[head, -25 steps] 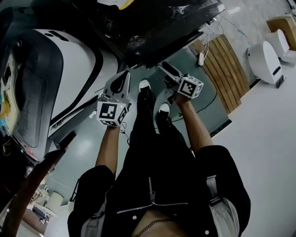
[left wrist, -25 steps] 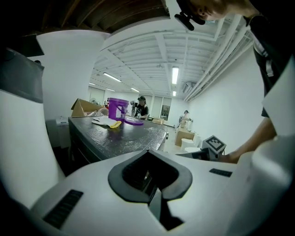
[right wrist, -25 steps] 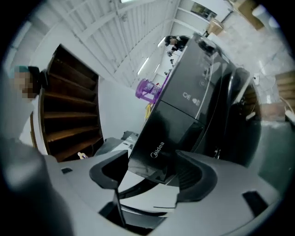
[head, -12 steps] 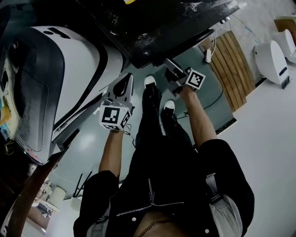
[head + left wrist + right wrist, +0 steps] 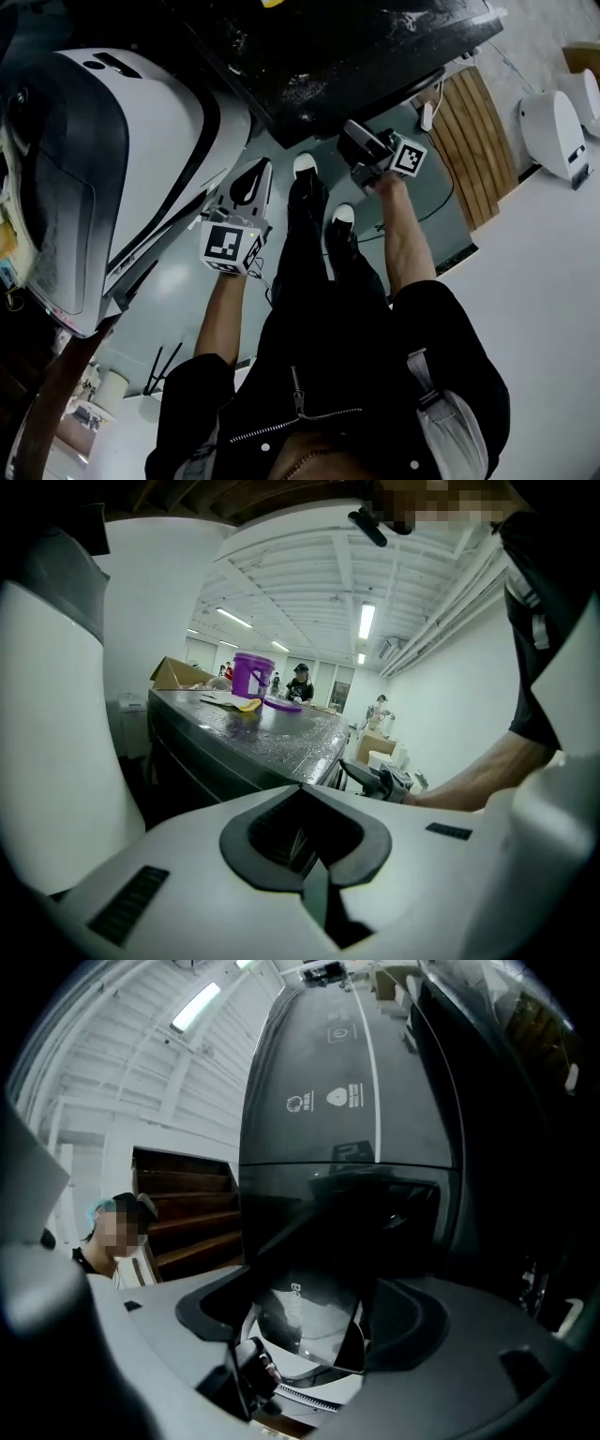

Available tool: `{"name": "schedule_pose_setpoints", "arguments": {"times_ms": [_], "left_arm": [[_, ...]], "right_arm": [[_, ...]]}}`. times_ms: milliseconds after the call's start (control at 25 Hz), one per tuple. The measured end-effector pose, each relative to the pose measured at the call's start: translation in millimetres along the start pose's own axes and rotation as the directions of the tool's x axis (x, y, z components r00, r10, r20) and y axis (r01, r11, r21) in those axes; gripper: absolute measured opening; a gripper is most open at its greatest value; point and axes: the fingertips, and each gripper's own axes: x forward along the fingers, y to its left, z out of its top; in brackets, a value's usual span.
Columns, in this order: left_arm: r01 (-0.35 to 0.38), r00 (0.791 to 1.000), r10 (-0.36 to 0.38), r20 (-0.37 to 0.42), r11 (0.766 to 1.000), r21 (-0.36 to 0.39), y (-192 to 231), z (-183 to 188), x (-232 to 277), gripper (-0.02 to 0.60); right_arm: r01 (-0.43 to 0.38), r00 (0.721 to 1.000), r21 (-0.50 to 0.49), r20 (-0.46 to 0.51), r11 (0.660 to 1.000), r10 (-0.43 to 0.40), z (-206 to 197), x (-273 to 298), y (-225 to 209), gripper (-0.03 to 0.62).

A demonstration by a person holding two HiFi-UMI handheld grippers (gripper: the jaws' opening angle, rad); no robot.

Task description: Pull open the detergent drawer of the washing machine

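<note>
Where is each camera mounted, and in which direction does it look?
Head view: on the person's head, steeply down at washing machine, own legs, left hand-held gripper, right hand-held gripper.
Left gripper view: on that hand-held gripper, past its shut jaws towards a dark counter; right forearm shows.
Right gripper view: on that hand-held gripper, tilted up at a dark grey panel; jaws have just been opening, nothing held between them.
Shared: head and left gripper views show the right forearm.

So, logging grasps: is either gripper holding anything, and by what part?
Nothing held. Left gripper shut, empty; right gripper has just been opening, nothing between its fingers.
</note>
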Motion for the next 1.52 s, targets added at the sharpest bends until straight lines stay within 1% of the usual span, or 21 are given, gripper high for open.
{"name": "schedule_pose_setpoints", "arguments": {"times_ms": [120,240,400,560,800,1000,1120,1240,1400,1520], "left_arm": [[0.006,1.000,-0.006,-0.018,1.000,0.004,7.2,-5.5,0.6,0.018],[0.008,0.999,-0.008,-0.035,1.000,-0.004,13.9,-11.9,2.3,0.018],[0.022,0.998,-0.022,-0.055,1.000,-0.010,15.1,-17.5,4.3,0.018],[0.023,0.998,-0.023,-0.066,1.000,0.000,19.8,-17.7,5.3,0.018],[0.009,0.998,-0.010,-0.065,1.000,-0.006,24.7,-14.8,1.9,0.018],[0.000,0.998,-0.001,-0.062,1.000,-0.011,29.2,-16.3,-1.9,0.018],[-0.001,0.998,0.000,-0.070,1.000,-0.010,32.4,-19.7,-0.3,0.018],[-0.010,0.998,0.009,-0.064,1.000,-0.012,29.4,-18.7,-1.3,0.018],[-0.005,0.998,0.005,-0.058,1.000,-0.007,22.9,-16.4,-2.6,0.018],[-0.004,0.999,0.003,-0.052,1.000,-0.009,16.7,-16.4,-3.1,0.018]], "right_arm": [[-0.066,0.997,0.033,0.037,0.997,0.065,6.5,1.3,3.2,0.345],[-0.076,0.994,0.045,0.080,0.996,0.072,7.9,-0.4,1.6,0.333],[-0.097,0.992,0.062,0.084,0.993,0.092,7.0,-2.5,1.3,0.312],[-0.096,0.993,0.039,0.079,0.995,0.093,7.8,-2.8,0.5,0.295],[-0.087,0.989,0.031,0.119,0.996,0.082,7.2,-5.5,0.0,0.282],[-0.085,0.990,0.018,0.113,0.996,0.082,-0.3,-24.3,8.9,0.267],[-0.086,0.991,0.011,0.104,0.996,0.084,-2.1,-30.0,11.8,0.270],[-0.089,0.992,0.020,0.092,0.996,0.086,-0.9,-29.9,12.0,0.270],[-0.090,0.990,0.018,0.113,0.996,0.087,-0.7,-29.7,11.4,0.270],[-0.085,0.991,0.022,0.105,0.996,0.082,-1.7,-30.8,10.9,0.270]]}}
